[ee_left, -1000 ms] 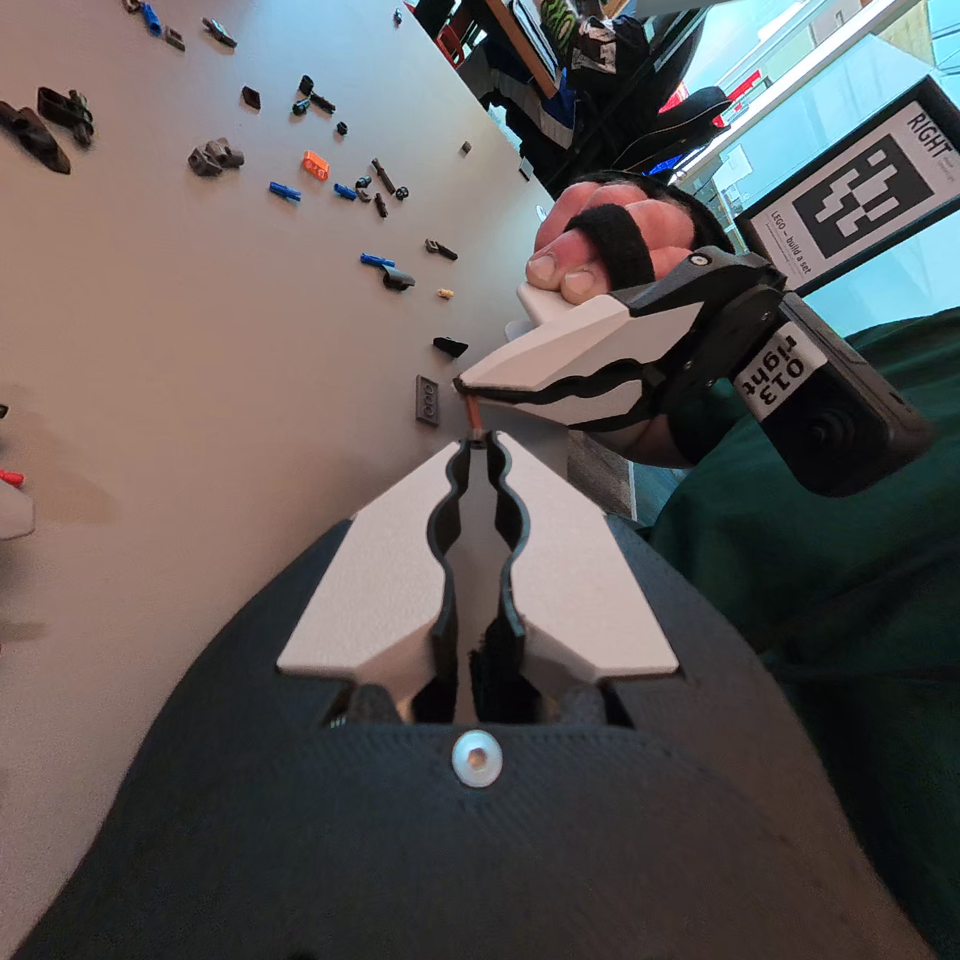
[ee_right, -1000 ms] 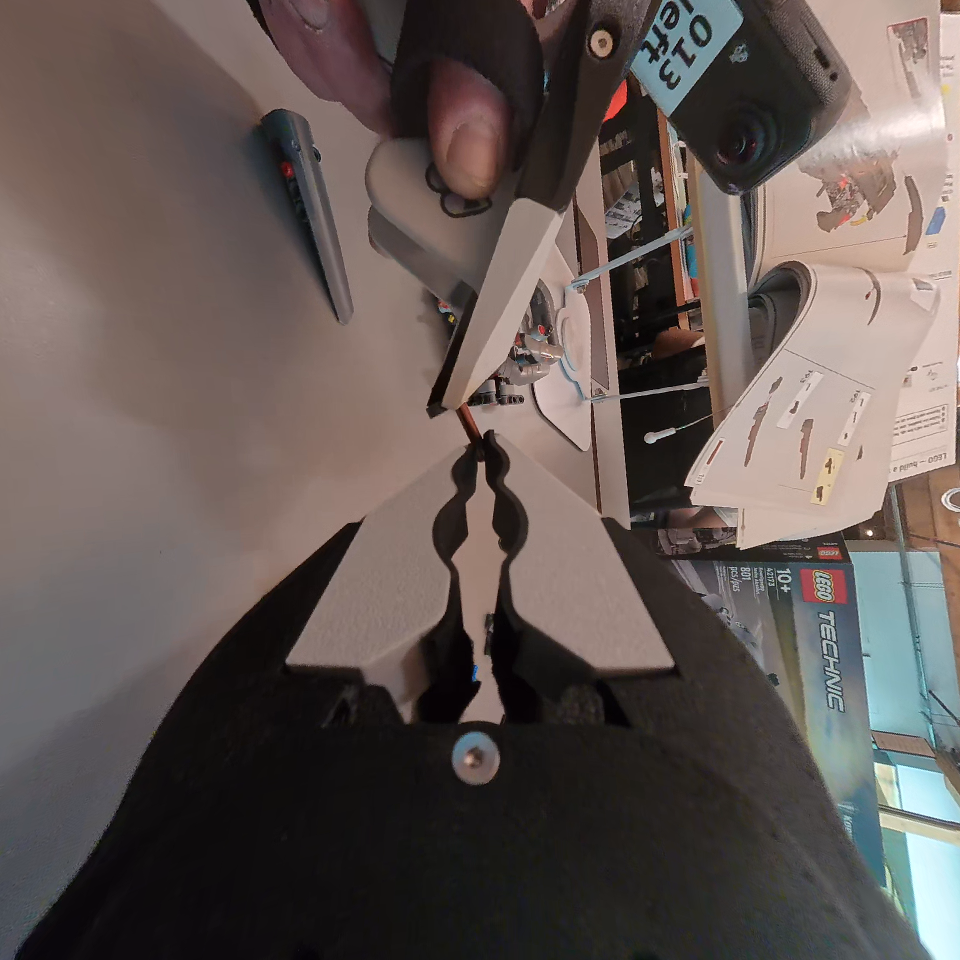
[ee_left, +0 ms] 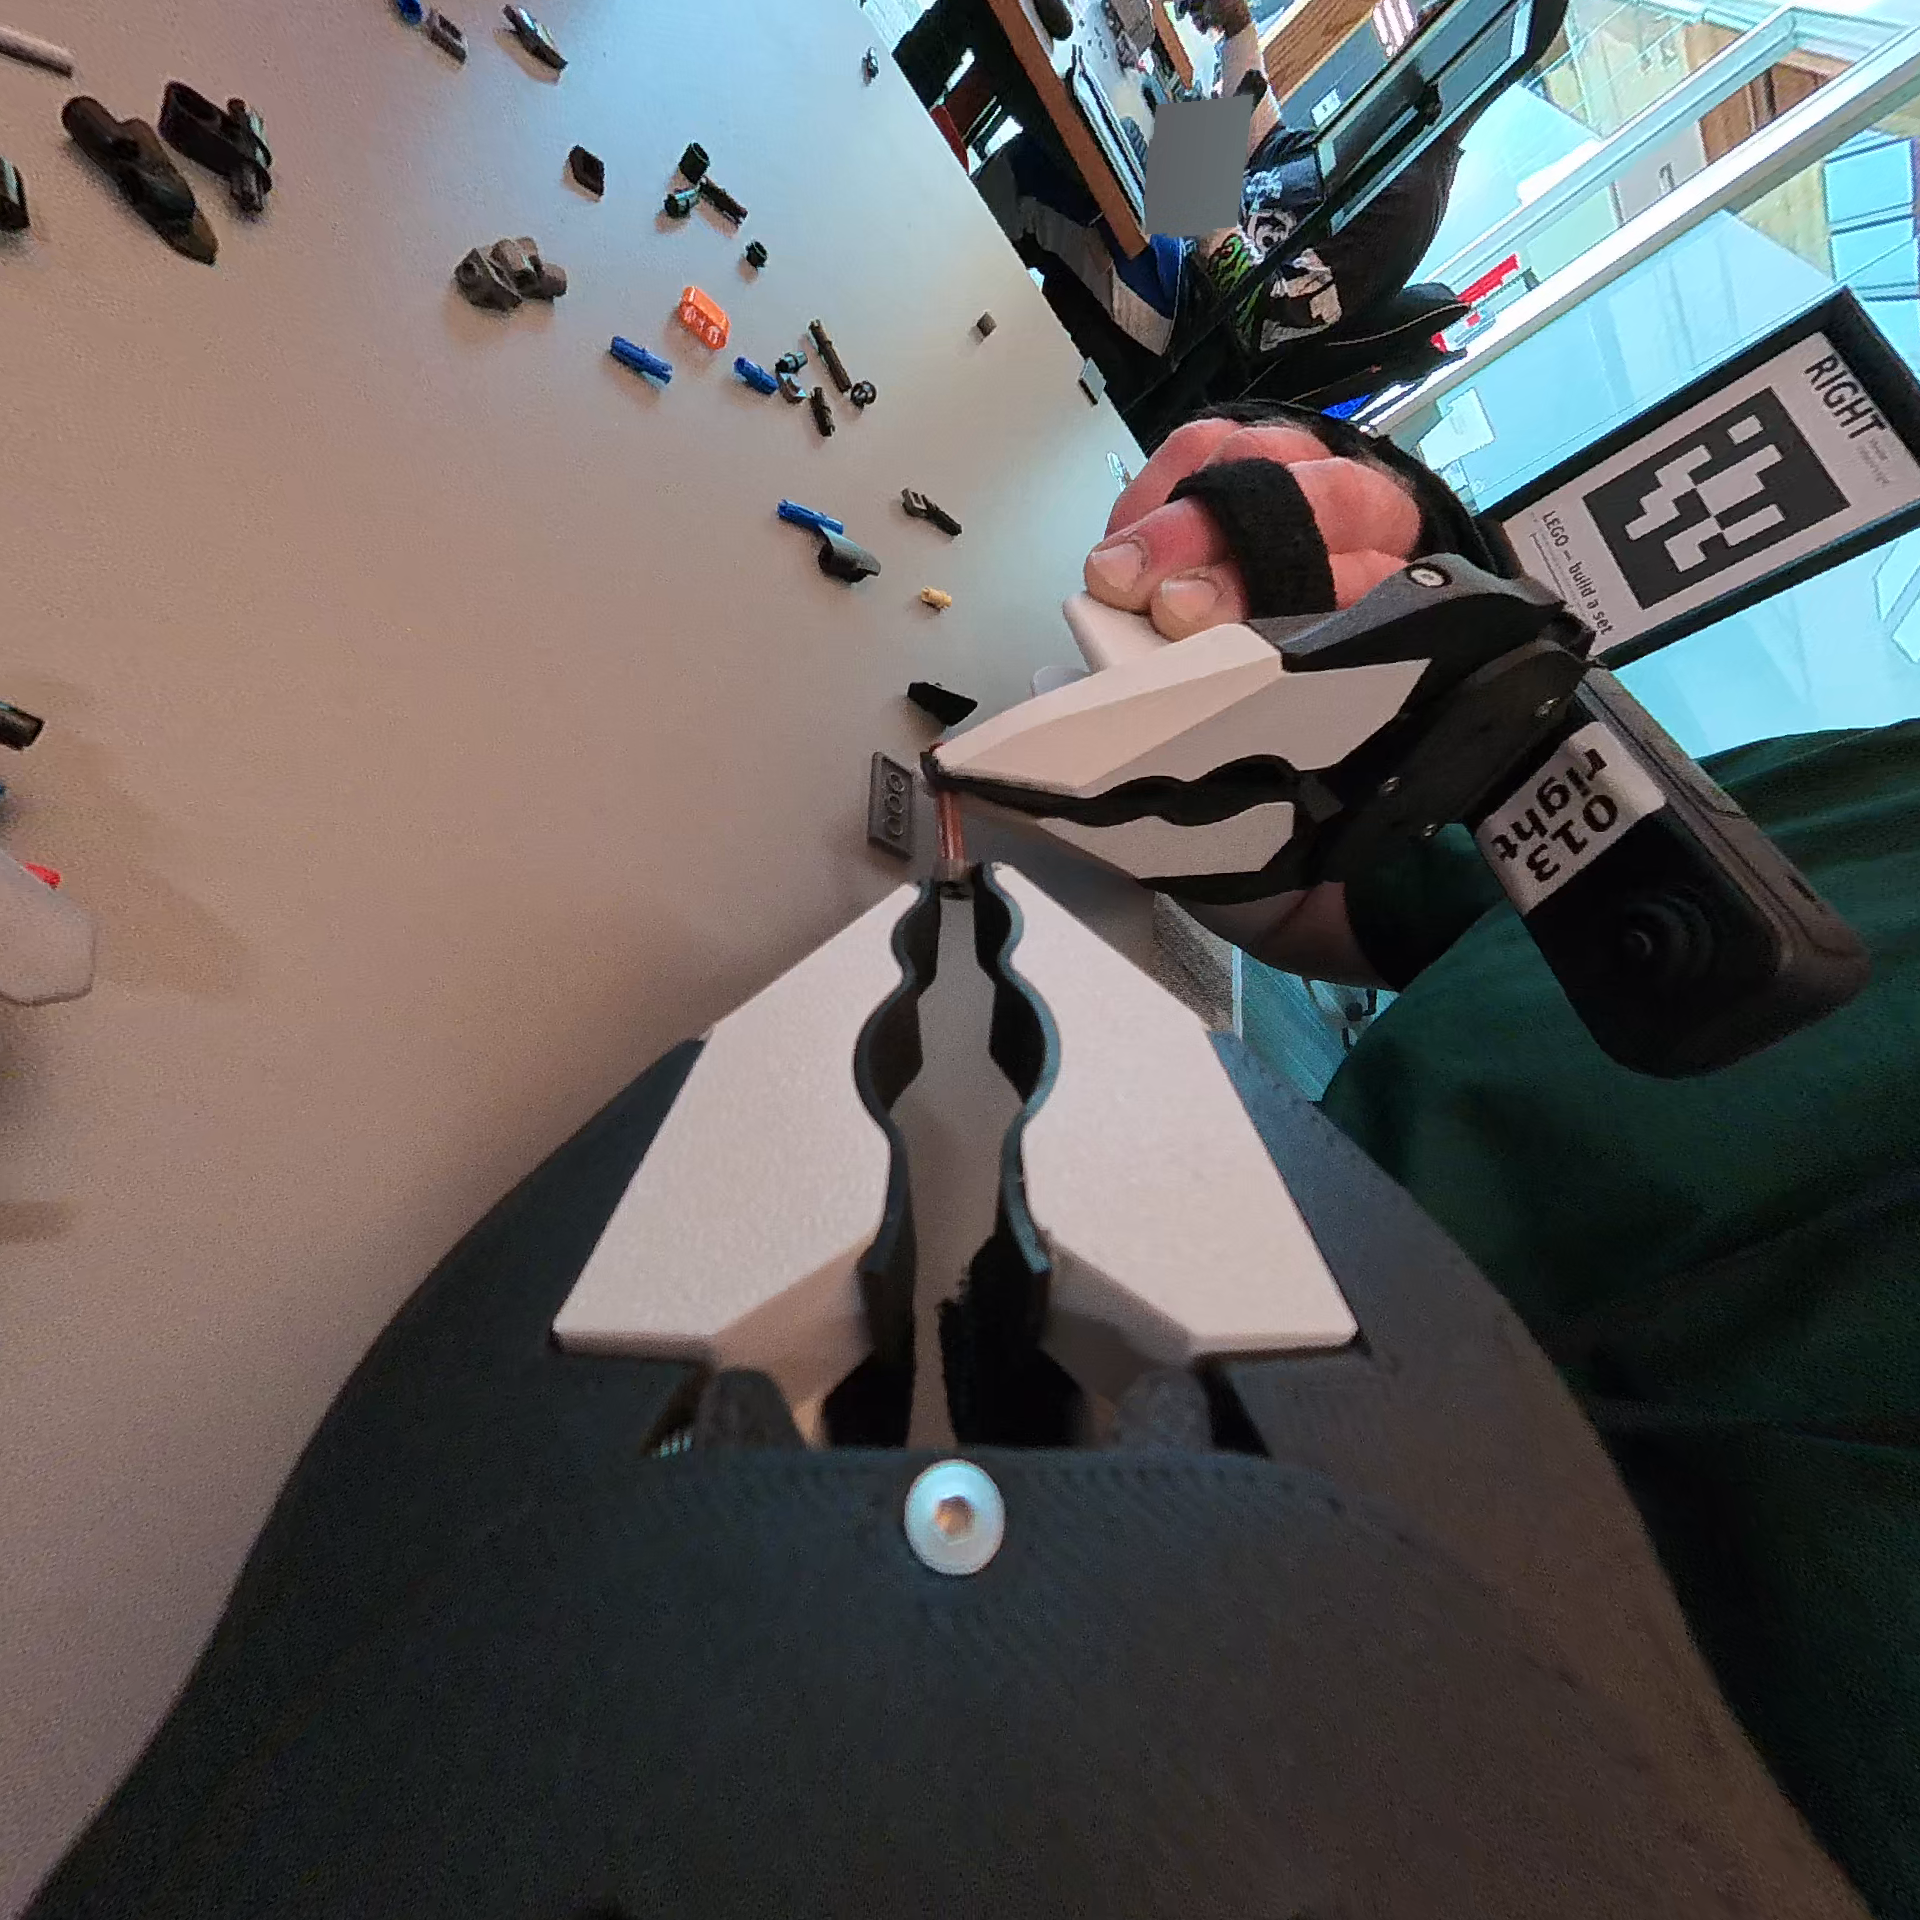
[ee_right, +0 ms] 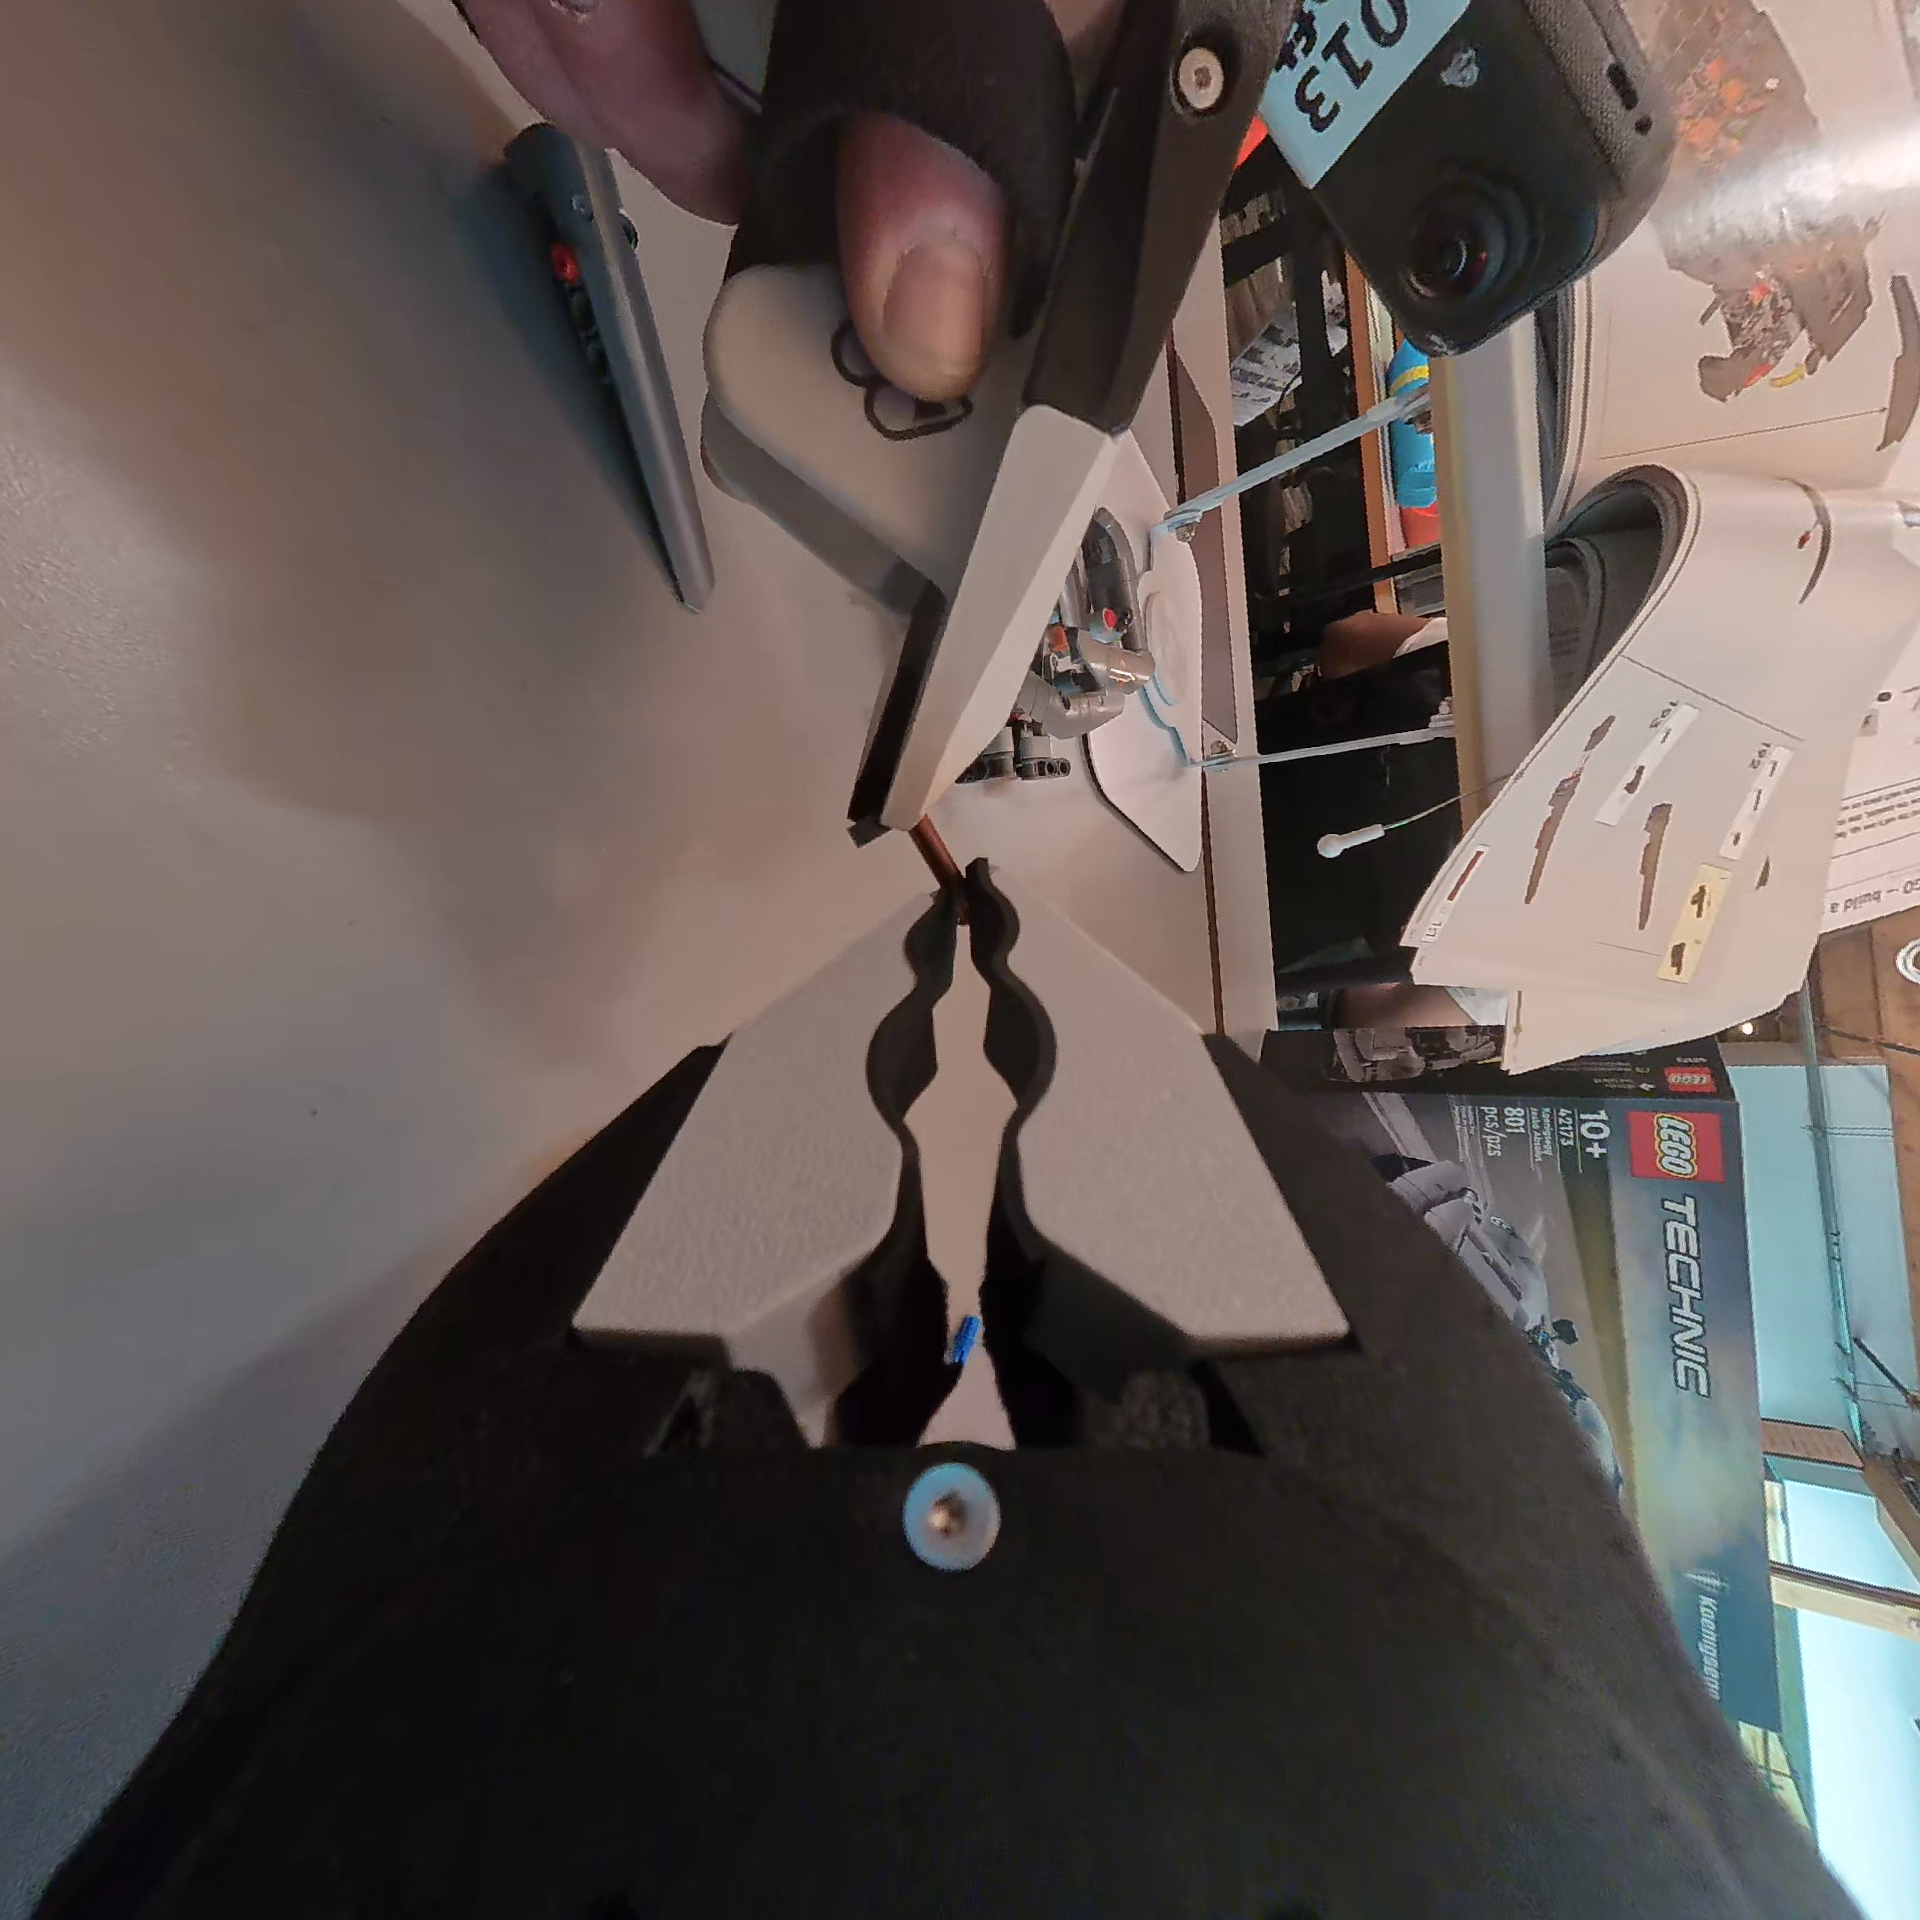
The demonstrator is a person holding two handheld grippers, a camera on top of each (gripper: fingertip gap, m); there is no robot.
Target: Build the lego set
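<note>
Pinching one brown axle (ee_left: 948, 844), left gripper (ee_left: 956, 883), right gripper (ee_right: 961, 894), jaws closed

Premises: an office or lab workspace set up for recording. Evidence: pale surface (ee_left: 364, 727) strewn with small parts (ee_left: 639, 358); a printed marker board (ee_left: 1725, 488); open instruction booklet (ee_right: 1621, 831); set box (ee_right: 1621, 1299); glass partitions and further desks behind.
</note>
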